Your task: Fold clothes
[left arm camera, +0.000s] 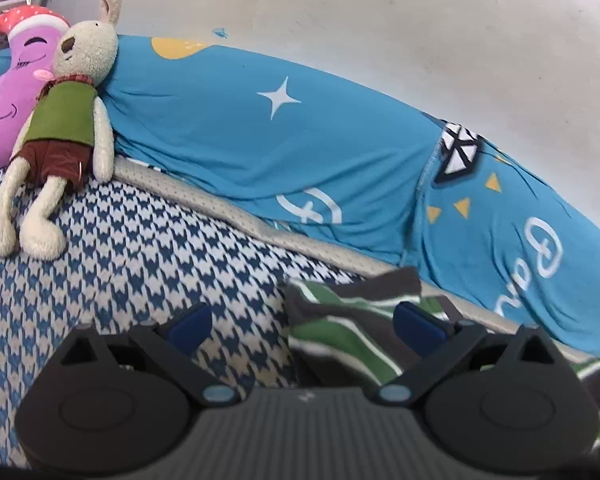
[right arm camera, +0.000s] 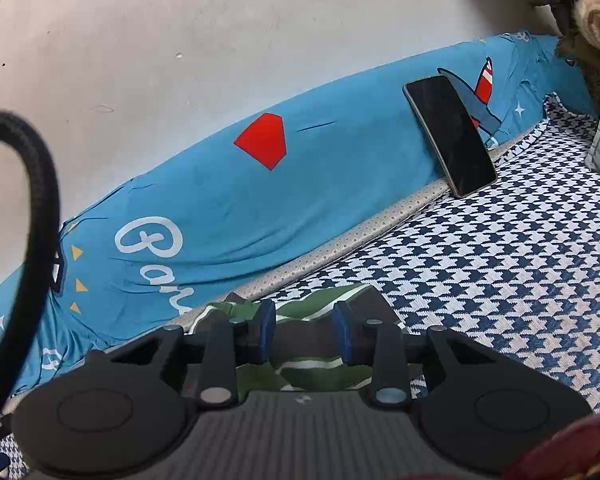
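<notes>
A folded garment with green, dark grey and white stripes lies on the houndstooth bed cover, close to the blue bolster. In the left wrist view my left gripper is open wide, and the garment's left edge lies between its blue pads without either pad touching it. In the right wrist view the same striped garment is bunched between the narrowed blue pads of my right gripper, which is shut on a thick fold of it. Most of the garment is hidden under the gripper bodies.
A long blue printed bolster runs along the white wall behind the garment. A plush rabbit and a purple moon pillow lean at the left. A dark phone stands against the bolster at the right. A black cable hangs at the left.
</notes>
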Motion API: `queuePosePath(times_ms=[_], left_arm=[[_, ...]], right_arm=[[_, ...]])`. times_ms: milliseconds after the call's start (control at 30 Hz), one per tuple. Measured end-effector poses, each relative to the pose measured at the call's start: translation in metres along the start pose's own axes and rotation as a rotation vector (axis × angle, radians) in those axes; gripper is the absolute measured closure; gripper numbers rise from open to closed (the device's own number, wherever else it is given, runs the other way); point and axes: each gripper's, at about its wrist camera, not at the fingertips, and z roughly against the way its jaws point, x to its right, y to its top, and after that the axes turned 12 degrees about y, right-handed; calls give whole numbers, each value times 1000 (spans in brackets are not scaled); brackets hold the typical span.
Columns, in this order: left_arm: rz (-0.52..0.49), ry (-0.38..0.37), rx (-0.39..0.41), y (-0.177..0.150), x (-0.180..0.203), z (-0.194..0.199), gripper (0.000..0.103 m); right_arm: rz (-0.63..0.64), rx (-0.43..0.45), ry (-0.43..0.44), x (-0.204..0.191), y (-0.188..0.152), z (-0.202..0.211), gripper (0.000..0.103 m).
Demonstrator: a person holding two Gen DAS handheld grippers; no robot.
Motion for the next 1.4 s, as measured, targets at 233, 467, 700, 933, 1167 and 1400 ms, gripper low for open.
queuePosePath(times_ms=[233, 467, 700, 933, 1167, 1400], left_arm=[[-71, -45, -16, -22, -1, 21, 0], [-151, -75, -39, -47, 1, 39, 0], [-211, -107, -40, -64, 3, 55, 0], [-214, -110, -68, -73, -6, 65, 0], [-216, -107, -105, -77, -11, 65, 0], [-215, -104, -125, -76, -8, 64, 0]], right_arm=[[56, -40, -11, -10, -13, 6, 65], [75, -80, 6, -20, -26, 16, 64], [41, -122, 34, -18, -37, 34, 62], [42, -162, 47, -15, -47, 49, 54], [109, -213, 53, -17, -57, 48, 51], [153, -268, 79, -17, -67, 45, 48]])
